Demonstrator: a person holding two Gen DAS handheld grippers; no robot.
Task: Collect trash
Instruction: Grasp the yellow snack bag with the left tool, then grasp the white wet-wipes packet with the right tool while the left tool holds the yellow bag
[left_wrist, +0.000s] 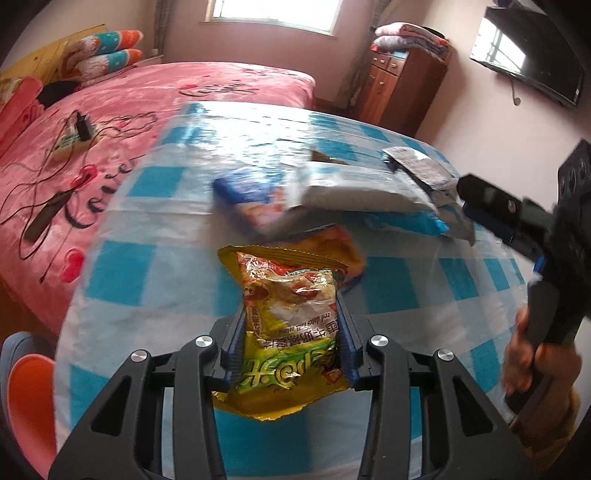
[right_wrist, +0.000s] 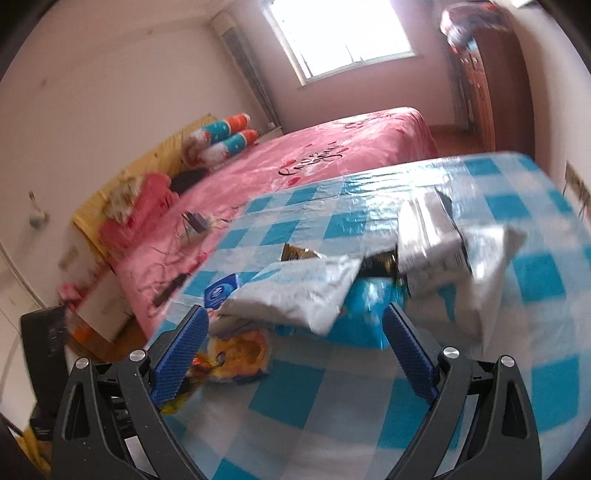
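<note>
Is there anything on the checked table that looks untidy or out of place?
Yes. Empty snack wrappers lie in a loose, overlapping heap on the table: a white bag over a blue packet, and a crumpled silver wrapper. The left gripper is shut on a yellow-green packet.

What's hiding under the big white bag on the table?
Under the white bag peek a blue packet, a bright blue wrapper and a dark wrapper. Whatever lies beneath its middle is covered.
</note>
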